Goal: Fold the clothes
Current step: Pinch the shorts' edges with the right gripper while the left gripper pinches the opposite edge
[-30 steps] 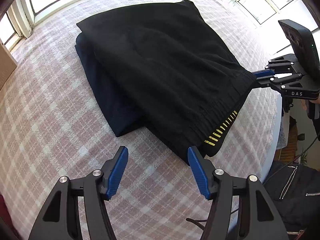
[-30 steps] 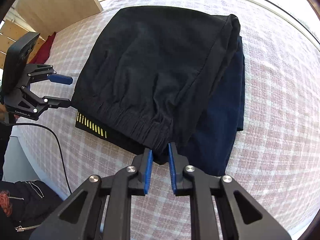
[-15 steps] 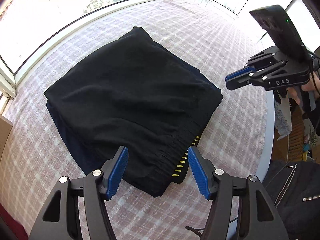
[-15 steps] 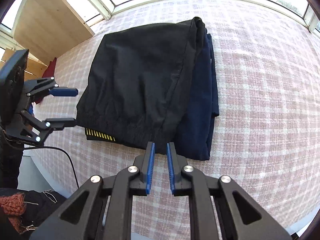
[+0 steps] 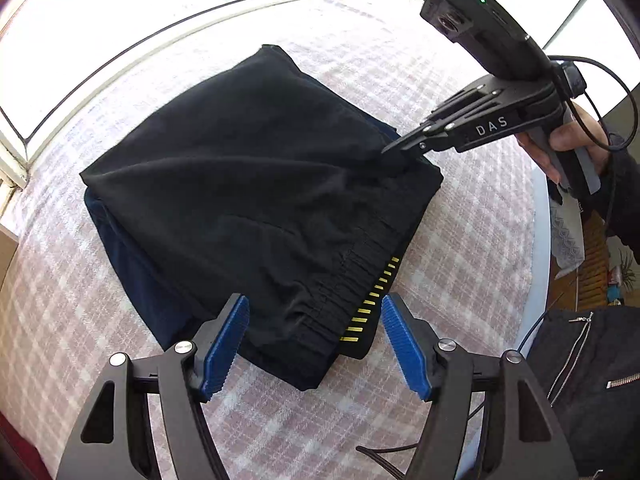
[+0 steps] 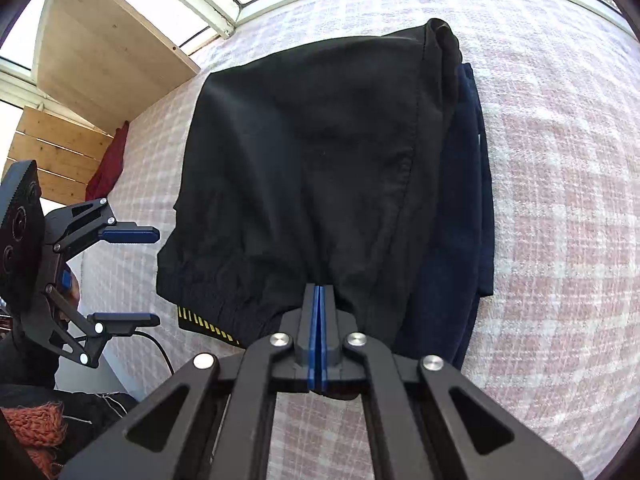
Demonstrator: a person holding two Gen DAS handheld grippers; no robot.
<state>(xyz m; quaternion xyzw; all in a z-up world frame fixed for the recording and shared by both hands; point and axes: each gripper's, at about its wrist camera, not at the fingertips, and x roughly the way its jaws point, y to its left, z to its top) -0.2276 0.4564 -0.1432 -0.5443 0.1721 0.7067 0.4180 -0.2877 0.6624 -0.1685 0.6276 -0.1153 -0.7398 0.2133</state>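
Black shorts (image 5: 248, 200) lie folded atop a navy garment (image 6: 460, 208) on the checked tabletop (image 5: 420, 92); right tongs (image 6: 319, 300) pinched on the waistband edge, left tongs (image 5: 316, 340) wide, hovering just short; likely squaring the stack.

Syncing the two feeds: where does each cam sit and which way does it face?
Left wrist: on the left hand-held gripper, open, facing the black garment's waistband; shows its blue pads, plus the right hand.
Right wrist: on the right hand-held gripper, shut, tips at the garment's near edge, facing along it over the navy garment.
Shared: both garments, checked cloth, each other's gripper.
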